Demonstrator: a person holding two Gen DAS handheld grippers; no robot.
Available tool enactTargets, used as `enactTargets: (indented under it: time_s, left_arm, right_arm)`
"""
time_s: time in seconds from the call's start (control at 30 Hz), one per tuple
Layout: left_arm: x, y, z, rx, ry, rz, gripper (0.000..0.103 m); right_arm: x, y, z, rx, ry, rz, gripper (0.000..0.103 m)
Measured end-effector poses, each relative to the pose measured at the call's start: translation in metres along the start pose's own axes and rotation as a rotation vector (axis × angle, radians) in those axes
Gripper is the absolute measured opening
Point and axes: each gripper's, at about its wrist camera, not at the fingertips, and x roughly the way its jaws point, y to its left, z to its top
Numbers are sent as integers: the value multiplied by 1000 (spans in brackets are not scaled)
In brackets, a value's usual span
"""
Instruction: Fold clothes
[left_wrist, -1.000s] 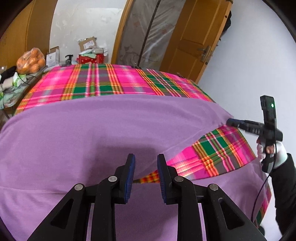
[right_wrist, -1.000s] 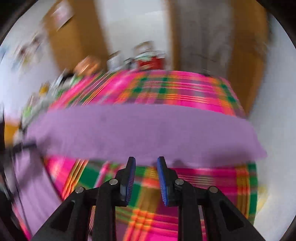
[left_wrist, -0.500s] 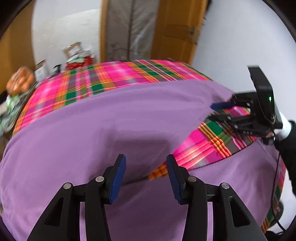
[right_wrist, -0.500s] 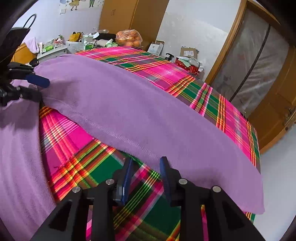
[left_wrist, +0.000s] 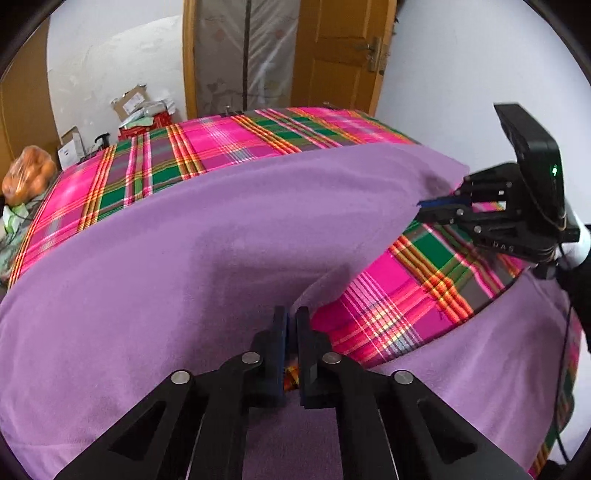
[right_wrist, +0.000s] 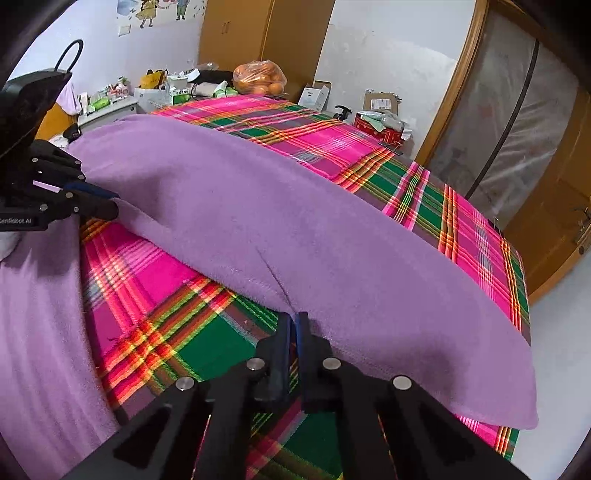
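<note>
While both grippers, left and right, apparently pinch the cloth edge, its long axis runs upper left to lower right.

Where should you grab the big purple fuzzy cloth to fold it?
Grab the soft purple fleece cloth by its thin near edge, coming from the front, low along the pink and green plaid bedspread. That edge lies flat and free. The left gripper and right gripper already pinch it, spaced apart.
</note>
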Motion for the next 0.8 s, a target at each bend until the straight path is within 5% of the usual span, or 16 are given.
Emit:
enactTargets:
  time_s: [0.43, 0.6, 0.8]
  left_arm:
    - [-14, 2, -15, 12, -5, -43, 2]
    - [-23, 8, -15, -15, -29, -55, 2]
    - [-52, 33, -15, -121, -93, -114, 2]
  right_arm:
    - [-17, -6, -16, 28, 8, 43, 1]
    - [-26, -14, -16, 43, -19, 1, 30]
    - [-16, -14, -17, 41, 17, 40, 30]
